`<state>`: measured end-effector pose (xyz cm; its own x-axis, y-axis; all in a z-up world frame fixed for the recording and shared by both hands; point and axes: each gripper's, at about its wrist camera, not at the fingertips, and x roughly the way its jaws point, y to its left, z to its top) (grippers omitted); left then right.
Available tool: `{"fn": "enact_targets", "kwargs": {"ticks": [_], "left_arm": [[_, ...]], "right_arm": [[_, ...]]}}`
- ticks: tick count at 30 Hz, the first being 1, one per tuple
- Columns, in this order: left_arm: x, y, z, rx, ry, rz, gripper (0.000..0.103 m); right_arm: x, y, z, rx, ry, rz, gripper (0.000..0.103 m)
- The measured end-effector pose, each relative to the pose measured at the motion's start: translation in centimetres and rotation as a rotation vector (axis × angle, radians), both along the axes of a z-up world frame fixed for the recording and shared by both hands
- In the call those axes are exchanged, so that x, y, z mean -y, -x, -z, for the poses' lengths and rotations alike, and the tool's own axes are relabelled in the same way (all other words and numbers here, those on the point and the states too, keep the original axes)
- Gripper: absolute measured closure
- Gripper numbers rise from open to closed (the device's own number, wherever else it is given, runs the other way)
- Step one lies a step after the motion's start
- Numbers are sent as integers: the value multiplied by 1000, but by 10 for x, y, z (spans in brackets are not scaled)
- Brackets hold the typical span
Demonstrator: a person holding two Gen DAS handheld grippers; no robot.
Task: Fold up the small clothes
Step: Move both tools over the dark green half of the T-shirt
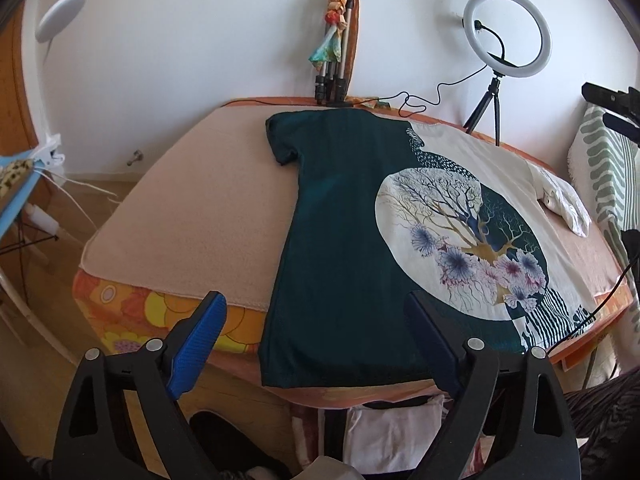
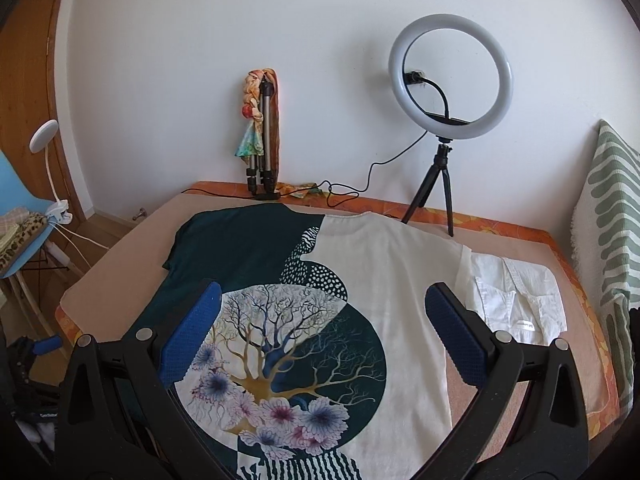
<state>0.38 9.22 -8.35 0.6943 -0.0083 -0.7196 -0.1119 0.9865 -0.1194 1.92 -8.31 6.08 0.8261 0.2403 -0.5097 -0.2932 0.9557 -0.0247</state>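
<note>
T-shirt (image 1: pixel 336 248) lies flat, unfolded, on bed (image 1: pixel 180 216), hem at near edge. Left gripper (image 1: pixel 316 340) over dark hem corner, right gripper (image 2: pixel 322 336) over print; both jaws wide, holding nothing. Step: first grasp. You lower, pinch edge, then fold.

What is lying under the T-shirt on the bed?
The T-shirt lies flat on a peach blanket, which covers an orange flowered sheet. On one side its sleeve overlaps a white garment. Anything else beneath the shirt is hidden.
</note>
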Motion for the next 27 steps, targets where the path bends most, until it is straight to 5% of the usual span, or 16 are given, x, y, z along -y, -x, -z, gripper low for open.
{"fn": "enact_targets", "kwargs": {"ticks": [7,14,27], "left_arm": [[-19,-8,26,-54,103,-28,19],[-36,-14,50,-112,187,-74,20],[-45,-14,56,-104,266,-78,20]], "right_arm": [[-64,-33,-14,-45,-10,-136,0],[-124,-95,-7,-316,-79,-192,0],[-236,-170,36,-628,-78,-205,0]]}}
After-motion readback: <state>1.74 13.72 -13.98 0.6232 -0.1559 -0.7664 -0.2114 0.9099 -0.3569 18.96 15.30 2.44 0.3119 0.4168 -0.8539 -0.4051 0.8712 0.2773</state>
